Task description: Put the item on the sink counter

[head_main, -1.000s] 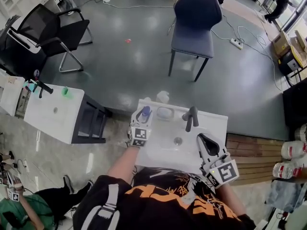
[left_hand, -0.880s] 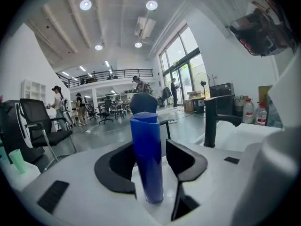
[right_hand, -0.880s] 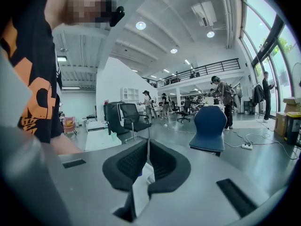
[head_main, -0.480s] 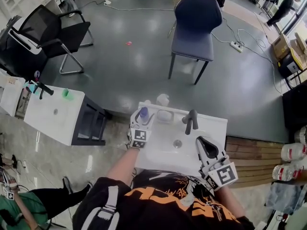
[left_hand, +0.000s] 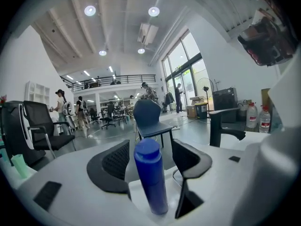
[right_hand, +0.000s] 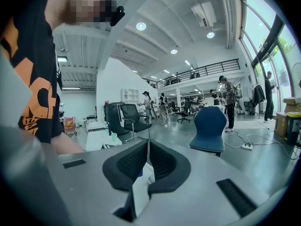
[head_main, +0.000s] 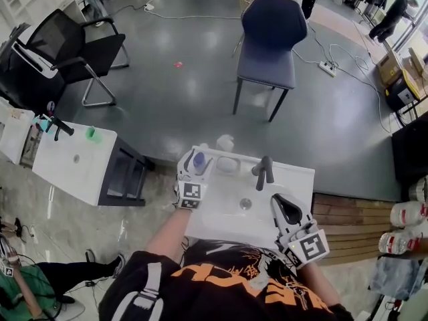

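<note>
Blue bottle (left_hand: 150, 178) stands on the counter (head_main: 294, 179) as our left gripper (left_hand: 149, 149) has just opened off it, right gripper (right_hand: 148, 157) clenched empty.

The blue bottle (left_hand: 150, 178) looks smooth plastic, the sink counter (head_main: 296, 179) glossy white.

Open office-lab hall indicated by black mesh office chair (head_main: 67, 45), dark blue padded chair (head_main: 271, 35), railed mezzanine (left_hand: 117, 79), tall glass windows (left_hand: 188, 67), round ceiling lights (left_hand: 90, 11).
</note>
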{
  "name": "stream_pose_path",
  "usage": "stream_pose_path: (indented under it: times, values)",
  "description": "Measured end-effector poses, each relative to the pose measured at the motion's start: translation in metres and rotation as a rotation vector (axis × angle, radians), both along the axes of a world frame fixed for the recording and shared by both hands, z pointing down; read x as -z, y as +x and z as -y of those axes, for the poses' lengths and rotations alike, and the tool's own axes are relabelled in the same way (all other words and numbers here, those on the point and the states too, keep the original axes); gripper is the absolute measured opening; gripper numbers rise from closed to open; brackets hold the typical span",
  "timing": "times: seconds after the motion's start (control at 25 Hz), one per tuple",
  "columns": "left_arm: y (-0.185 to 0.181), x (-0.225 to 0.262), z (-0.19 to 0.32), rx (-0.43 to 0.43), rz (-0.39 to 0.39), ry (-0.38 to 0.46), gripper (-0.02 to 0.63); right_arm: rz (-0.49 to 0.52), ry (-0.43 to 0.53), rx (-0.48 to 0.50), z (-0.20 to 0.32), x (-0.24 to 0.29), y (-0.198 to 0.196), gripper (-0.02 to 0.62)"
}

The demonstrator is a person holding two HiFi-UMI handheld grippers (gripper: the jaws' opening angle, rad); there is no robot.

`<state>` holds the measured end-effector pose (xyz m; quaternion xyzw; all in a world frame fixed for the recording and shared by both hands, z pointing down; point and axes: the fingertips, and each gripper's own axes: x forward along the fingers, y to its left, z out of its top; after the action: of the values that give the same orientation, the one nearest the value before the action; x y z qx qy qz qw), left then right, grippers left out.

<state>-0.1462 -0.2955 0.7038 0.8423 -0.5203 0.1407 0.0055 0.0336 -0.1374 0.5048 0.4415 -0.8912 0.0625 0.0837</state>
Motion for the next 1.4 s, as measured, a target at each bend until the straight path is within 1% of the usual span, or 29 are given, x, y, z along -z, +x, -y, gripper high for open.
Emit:
stream_pose_path:
  times: [0.08, 0.24, 0.36, 0.56, 0.68, 0.84, 0.96, 1.12, 1.2, 1.28, 1.4]
  values:
    - [0.002, 0.013, 0.002, -0.005, -0.011, 0.024, 0.304, 0.003, 0.0, 0.001, -0.001, 0.0, 0.0, 0.031]
    - [0.006, 0.025, -0.002, -0.001, -0.032, 0.025, 0.31, 0.01, 0.009, 0.008, -0.005, 0.001, -0.002, 0.031]
    - [0.013, 0.047, -0.012, -0.022, -0.046, 0.033, 0.31, 0.014, 0.013, 0.007, -0.008, 0.003, 0.0, 0.031]
    - [0.039, 0.11, -0.036, -0.112, -0.081, 0.092, 0.313, 0.021, 0.012, -0.005, -0.01, 0.003, 0.003, 0.031]
    - [0.057, 0.136, -0.053, -0.173, -0.134, 0.093, 0.316, 0.028, 0.02, -0.002, -0.012, 0.004, 0.003, 0.031]
    - [0.07, 0.169, -0.075, -0.222, -0.185, 0.091, 0.318, 0.039, 0.029, -0.001, -0.017, 0.006, 0.003, 0.031]
    - [0.083, 0.189, -0.092, -0.266, -0.209, 0.09, 0.318, 0.042, 0.039, -0.011, -0.019, 0.008, 0.011, 0.031]
    - [0.103, 0.212, -0.116, -0.331, -0.211, 0.071, 0.319, 0.06, 0.054, -0.033, -0.023, 0.01, 0.025, 0.031]
    - [0.107, 0.225, -0.127, -0.349, -0.218, 0.088, 0.319, 0.069, 0.057, -0.037, -0.025, 0.011, 0.026, 0.031]
    - [0.109, 0.239, -0.136, -0.359, -0.242, 0.109, 0.318, 0.073, 0.057, -0.036, -0.028, 0.011, 0.025, 0.031]
    - [0.122, 0.249, -0.15, -0.389, -0.272, 0.102, 0.312, 0.074, 0.065, -0.047, -0.031, 0.012, 0.032, 0.031]
